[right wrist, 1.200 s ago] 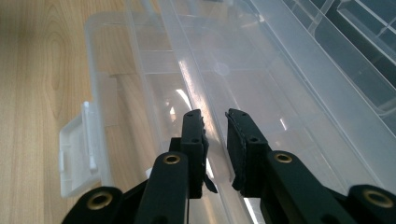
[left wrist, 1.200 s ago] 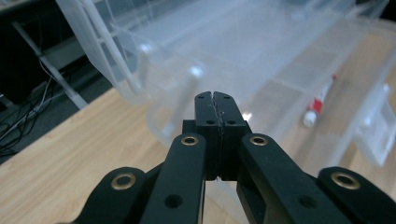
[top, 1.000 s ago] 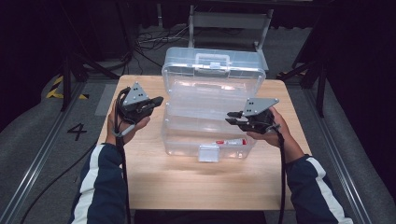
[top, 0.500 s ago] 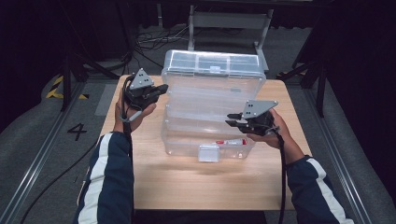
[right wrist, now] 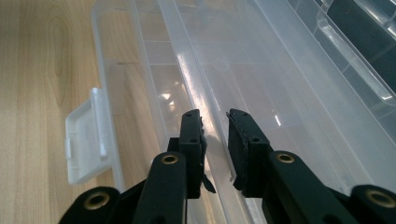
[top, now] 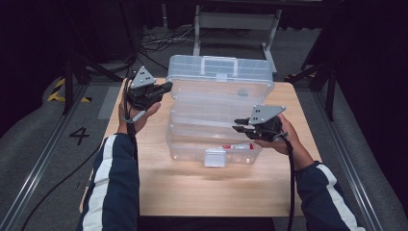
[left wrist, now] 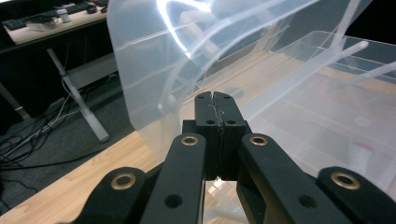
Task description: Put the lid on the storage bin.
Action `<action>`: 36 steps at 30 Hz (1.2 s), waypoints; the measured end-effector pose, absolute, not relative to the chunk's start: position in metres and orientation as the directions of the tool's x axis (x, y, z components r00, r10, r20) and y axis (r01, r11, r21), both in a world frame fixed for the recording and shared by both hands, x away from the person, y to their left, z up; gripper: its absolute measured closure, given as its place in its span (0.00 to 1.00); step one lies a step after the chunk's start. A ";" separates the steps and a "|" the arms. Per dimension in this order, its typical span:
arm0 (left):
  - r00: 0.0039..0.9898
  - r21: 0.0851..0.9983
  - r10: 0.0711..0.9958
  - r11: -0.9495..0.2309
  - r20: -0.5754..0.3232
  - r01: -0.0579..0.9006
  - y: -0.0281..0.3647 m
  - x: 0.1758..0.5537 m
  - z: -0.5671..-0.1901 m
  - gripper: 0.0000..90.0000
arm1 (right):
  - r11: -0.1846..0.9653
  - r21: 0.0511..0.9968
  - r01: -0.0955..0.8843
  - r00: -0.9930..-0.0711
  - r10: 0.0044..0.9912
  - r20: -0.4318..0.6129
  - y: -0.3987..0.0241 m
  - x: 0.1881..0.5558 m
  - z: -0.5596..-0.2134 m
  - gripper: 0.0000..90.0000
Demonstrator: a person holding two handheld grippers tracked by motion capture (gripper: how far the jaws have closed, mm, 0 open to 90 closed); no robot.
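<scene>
Lifting the lid (top: 219,72) of the clear box (top: 211,144) further, our left hand-held gripper (top: 166,87), jaws pressed together, has pushed it upright since a second ago, so the box mid-bench is nearly open. Our right hand-held gripper (top: 236,125) holds spread jaws over a tray rim (right wrist: 210,126) at the right.

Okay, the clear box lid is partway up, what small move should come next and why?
Probably keep swinging the lid back with the left gripper, whose fingers look pinched shut at the lid's corner. The lid stands raised but not laid fully open, while the right gripper, fingers apart, sits at the box's right end.
</scene>
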State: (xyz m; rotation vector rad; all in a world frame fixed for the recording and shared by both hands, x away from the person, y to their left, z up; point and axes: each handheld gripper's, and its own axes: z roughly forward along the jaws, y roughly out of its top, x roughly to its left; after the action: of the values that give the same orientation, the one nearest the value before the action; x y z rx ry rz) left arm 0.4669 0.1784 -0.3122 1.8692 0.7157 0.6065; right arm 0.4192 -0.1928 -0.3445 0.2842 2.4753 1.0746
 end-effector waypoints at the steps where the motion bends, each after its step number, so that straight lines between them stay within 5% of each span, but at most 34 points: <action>1: 0.699 0.927 0.711 -0.312 0.082 0.209 0.178 0.467 -0.313 1.00 | 0.682 0.732 0.017 -0.888 0.347 -0.303 -0.193 0.419 -0.345 0.85; 36: 0.730 0.918 0.674 -0.352 0.112 0.185 0.179 0.451 -0.318 1.00 | 0.680 0.730 0.061 -0.849 0.420 -0.320 -0.245 0.397 -0.339 0.88</action>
State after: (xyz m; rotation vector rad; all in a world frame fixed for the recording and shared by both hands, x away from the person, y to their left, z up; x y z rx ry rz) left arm 0.4515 0.1791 -0.3176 1.8987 0.6625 0.5932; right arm 0.3973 -0.2447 -0.3390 0.3719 2.4240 1.0298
